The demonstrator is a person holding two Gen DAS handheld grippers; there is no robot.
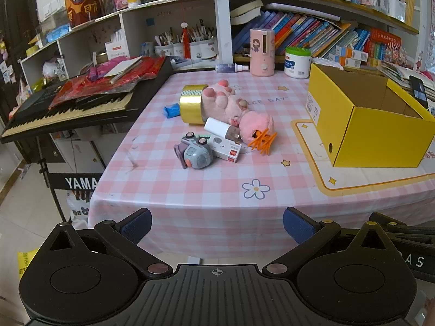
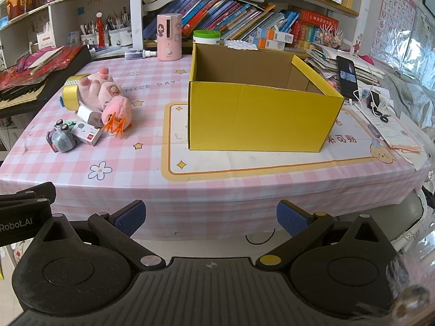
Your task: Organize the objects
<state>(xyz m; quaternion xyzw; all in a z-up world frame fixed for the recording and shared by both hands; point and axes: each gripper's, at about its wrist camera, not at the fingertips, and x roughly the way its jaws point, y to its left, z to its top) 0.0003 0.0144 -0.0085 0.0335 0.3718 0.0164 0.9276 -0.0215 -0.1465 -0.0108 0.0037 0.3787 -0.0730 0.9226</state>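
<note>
A: Where's the clutter from my left gripper (image 1: 217,225)?

B: At twelve o'clock, well ahead: gold tape roll (image 1: 191,103), pink plush (image 1: 239,108), toy camera (image 1: 194,153) and a small white box (image 1: 225,148) huddle together.

A: I read the left as nearer. From my right gripper (image 2: 210,217) the pile sits at ten o'clock, the yellow box (image 2: 261,116) at twelve.

B: The white box's long axis runs ten to four. Both jaws spread wide, holding nothing.
</note>
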